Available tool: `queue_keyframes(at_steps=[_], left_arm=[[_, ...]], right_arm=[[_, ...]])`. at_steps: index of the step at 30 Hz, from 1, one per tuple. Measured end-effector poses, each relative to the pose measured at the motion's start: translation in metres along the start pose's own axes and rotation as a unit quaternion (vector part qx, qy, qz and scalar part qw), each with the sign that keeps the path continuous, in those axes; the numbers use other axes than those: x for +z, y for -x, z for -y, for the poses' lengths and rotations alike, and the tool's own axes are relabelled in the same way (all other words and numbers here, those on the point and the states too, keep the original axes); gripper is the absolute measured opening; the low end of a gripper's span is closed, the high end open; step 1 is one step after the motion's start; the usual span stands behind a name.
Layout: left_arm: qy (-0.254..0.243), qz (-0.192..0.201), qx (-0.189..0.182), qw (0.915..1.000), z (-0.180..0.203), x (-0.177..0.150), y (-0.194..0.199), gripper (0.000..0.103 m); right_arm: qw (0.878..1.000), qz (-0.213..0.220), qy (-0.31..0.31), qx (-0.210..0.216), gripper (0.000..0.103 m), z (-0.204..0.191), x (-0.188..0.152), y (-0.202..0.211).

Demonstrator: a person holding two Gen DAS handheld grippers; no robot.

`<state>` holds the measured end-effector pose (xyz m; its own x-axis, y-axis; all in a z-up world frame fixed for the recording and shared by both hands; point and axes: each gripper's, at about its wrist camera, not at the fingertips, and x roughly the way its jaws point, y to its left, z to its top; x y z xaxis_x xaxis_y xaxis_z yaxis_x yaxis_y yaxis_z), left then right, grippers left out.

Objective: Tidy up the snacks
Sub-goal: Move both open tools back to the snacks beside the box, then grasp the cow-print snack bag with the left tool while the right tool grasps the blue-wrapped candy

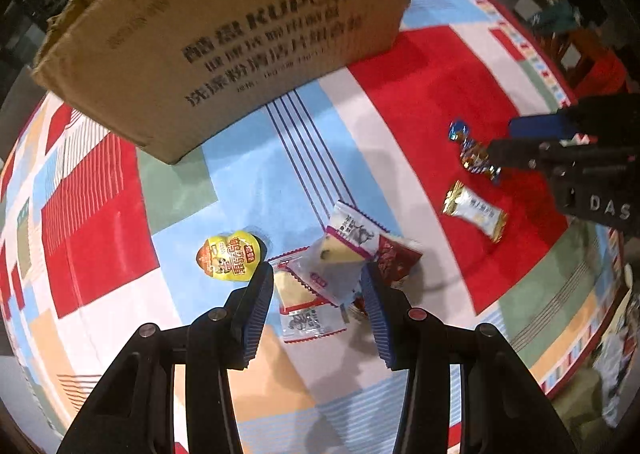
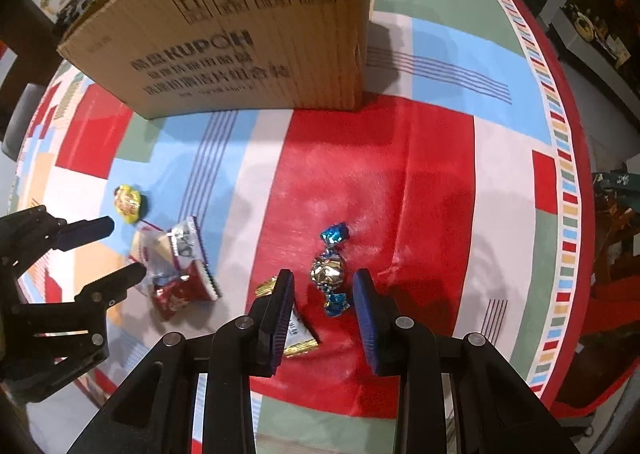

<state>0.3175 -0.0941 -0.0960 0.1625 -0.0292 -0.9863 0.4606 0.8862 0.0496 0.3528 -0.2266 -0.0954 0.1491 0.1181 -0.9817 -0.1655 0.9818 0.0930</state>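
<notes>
From your left wrist, the box (image 1: 224,38) reads "KUPOH" above rows of Chinese print too blurred to read; its top runs out of frame. Your left gripper (image 1: 318,286) stands open above a heap of packets (image 1: 340,254) on the cloth (image 1: 248,182), nothing held between its blue pads; a yellow snack (image 1: 230,256) lies just beside the left finger. Further right on the red patch lie a blue candy (image 1: 474,152) and a white bar (image 1: 476,212), its writing illegible. The right gripper (image 1: 506,138) enters there, marked "DAS", the rest cut off. From your right wrist, that gripper (image 2: 324,286) stands open astride the blue candy (image 2: 330,270), pads clear of it; the left finger hides part of the white bar (image 2: 298,338). The "KUPOH" box (image 2: 240,50) stands behind, with bare red cloth between. The cloth's striped edge (image 2: 560,182) curves at right.
</notes>
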Motion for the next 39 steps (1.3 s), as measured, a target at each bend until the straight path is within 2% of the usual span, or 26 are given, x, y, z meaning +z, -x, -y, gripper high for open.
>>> queue_keyframes(at_steps=[4,6,12,22,27,29,39], left_arm=[[-0.017,-0.018,-0.006,0.9997,0.005,0.001,-0.013,0.046],[-0.031,-0.024,-0.006,0.9992,0.009,0.001,-0.018,0.05],[-0.039,-0.022,0.0,0.999,0.014,0.008,-0.027,0.051],[-0.033,-0.026,-0.004,0.9991,0.03,0.021,-0.047,0.053],[-0.014,-0.023,-0.015,0.9995,0.032,0.022,-0.052,0.052],[-0.009,-0.02,-0.02,0.9996,0.031,0.021,-0.053,0.051],[0.013,-0.008,-0.035,0.9993,0.01,0.015,-0.051,0.045]], right_arm=[[1.0,-0.012,-0.008,-0.002,0.032,0.003,0.0,-0.009],[1.0,-0.02,-0.012,-0.002,0.032,0.004,0.0,-0.014],[0.999,-0.027,-0.017,0.001,0.032,0.004,-0.001,-0.022],[0.999,-0.037,-0.013,-0.004,0.032,0.006,0.002,-0.034],[0.999,-0.04,-0.012,-0.013,0.031,0.008,0.001,-0.041],[0.999,-0.041,-0.009,-0.019,0.023,0.006,-0.001,-0.044],[0.999,-0.022,0.0,-0.029,0.023,-0.01,-0.004,-0.035]])
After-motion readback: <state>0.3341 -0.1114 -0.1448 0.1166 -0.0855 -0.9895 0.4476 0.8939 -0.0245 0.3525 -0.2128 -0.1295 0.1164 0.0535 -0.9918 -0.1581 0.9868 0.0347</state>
